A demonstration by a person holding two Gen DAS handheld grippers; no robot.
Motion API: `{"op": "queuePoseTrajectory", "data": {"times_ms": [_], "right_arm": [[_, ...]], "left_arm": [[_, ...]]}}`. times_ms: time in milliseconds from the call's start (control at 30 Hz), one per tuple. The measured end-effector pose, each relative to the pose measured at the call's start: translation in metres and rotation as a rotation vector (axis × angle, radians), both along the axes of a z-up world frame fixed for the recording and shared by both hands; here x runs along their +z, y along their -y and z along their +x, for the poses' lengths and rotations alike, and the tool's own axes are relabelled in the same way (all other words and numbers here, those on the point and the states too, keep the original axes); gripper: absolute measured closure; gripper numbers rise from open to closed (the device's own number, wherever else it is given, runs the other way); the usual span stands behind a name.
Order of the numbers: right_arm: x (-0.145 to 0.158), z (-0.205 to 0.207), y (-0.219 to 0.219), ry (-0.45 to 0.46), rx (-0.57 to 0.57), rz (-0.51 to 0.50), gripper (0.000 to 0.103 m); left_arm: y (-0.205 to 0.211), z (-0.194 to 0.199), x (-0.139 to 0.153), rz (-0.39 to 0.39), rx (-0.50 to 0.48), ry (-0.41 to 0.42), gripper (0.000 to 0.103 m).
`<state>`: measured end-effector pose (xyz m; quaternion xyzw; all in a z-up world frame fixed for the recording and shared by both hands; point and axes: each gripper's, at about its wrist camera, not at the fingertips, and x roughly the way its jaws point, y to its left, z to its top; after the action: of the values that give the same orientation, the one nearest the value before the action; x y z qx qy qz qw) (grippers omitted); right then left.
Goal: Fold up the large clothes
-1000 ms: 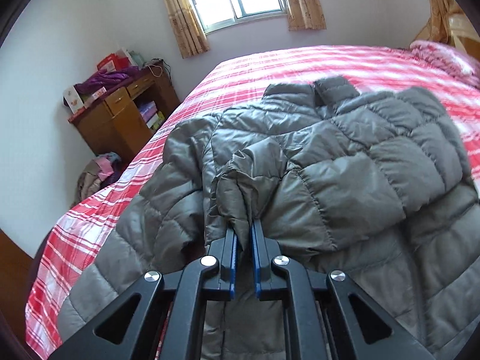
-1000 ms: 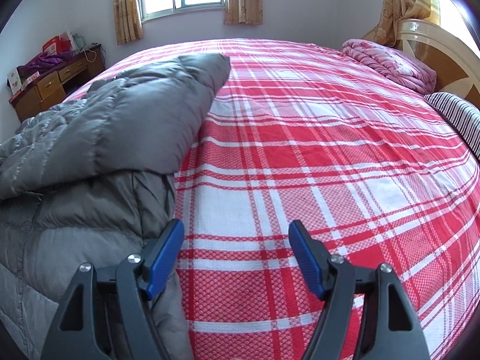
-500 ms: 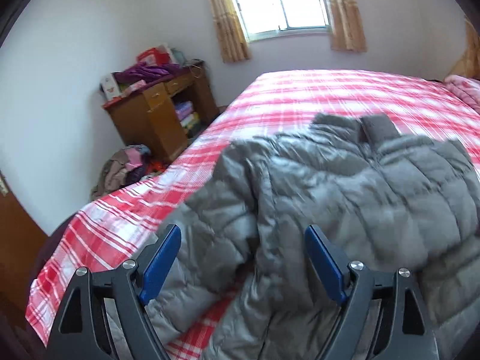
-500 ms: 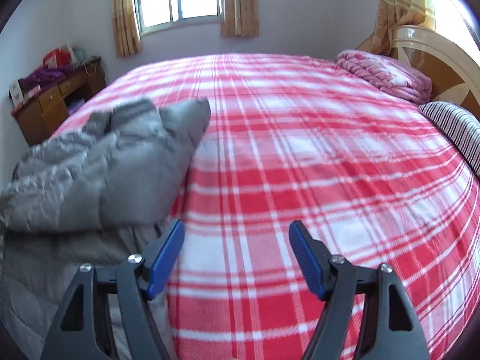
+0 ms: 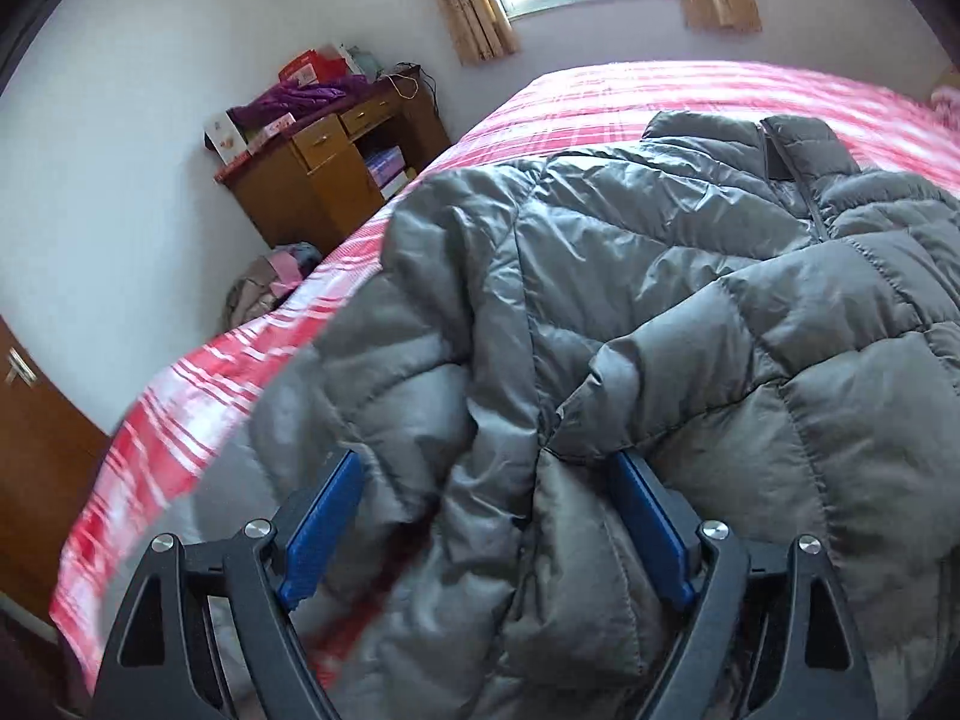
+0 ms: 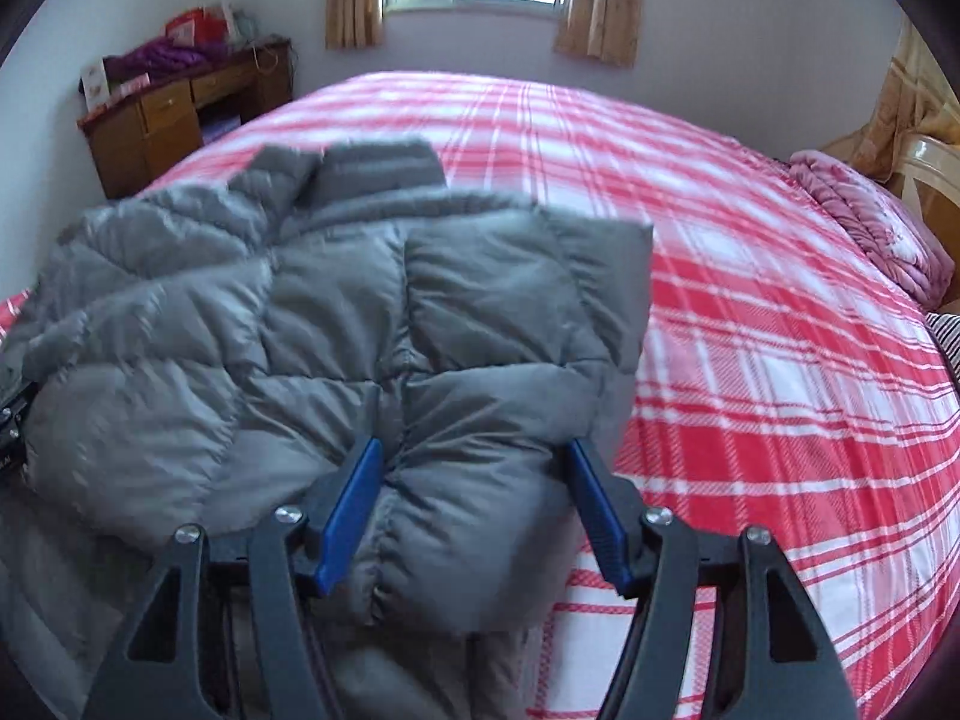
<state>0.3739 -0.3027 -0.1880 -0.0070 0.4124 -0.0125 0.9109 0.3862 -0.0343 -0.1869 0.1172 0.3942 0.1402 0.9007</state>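
A grey puffer jacket lies on the red plaid bed, sleeves folded over its front, collar toward the window. My left gripper is open, its blue pads either side of a bunched fold at the jacket's near left part. In the right wrist view the jacket fills the left half, on the bed. My right gripper is open, its pads astride the folded sleeve end at the jacket's right edge. Neither gripper holds anything.
A wooden desk with clutter stands by the wall left of the bed, also in the right wrist view. A pile of clothes lies on the floor. A pink blanket and headboard are at right.
My left gripper let go of the sleeve it pinched, opened, and moved down over the jacket's left part. My right gripper, open throughout, moved left over the jacket's right edge.
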Motion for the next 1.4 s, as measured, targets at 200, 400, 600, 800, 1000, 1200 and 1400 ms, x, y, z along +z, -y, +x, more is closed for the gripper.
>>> {"op": "queuePoseTrajectory", "data": {"times_ms": [200,400,600,800,1000,1200,1400], "right_arm": [[-0.020,0.002,0.002,-0.017,-0.001,0.009,0.036],[-0.025,0.006,0.000,-0.031,-0.014,-0.002,0.033],[-0.026,0.009,-0.005,-0.035,-0.019,-0.041,0.033],[-0.027,0.009,-0.004,-0.036,-0.020,-0.038,0.032],[-0.027,0.008,-0.003,-0.036,-0.021,-0.030,0.032],[-0.024,0.011,0.000,-0.047,-0.015,-0.017,0.029],[0.009,-0.017,0.010,-0.021,-0.038,-0.024,0.021]], "left_arm": [[0.000,0.001,-0.014,-0.012,-0.023,0.022,0.012],[-0.005,0.006,-0.017,-0.052,-0.011,0.011,0.008],[-0.003,0.006,-0.018,-0.033,-0.006,0.015,0.007],[-0.003,0.006,-0.019,-0.030,-0.006,0.016,0.007],[0.000,0.006,-0.019,-0.017,-0.005,0.017,0.007],[-0.028,-0.001,0.012,-0.160,-0.010,-0.038,0.007],[-0.096,-0.065,0.075,-0.099,-0.015,0.093,0.007]]}}
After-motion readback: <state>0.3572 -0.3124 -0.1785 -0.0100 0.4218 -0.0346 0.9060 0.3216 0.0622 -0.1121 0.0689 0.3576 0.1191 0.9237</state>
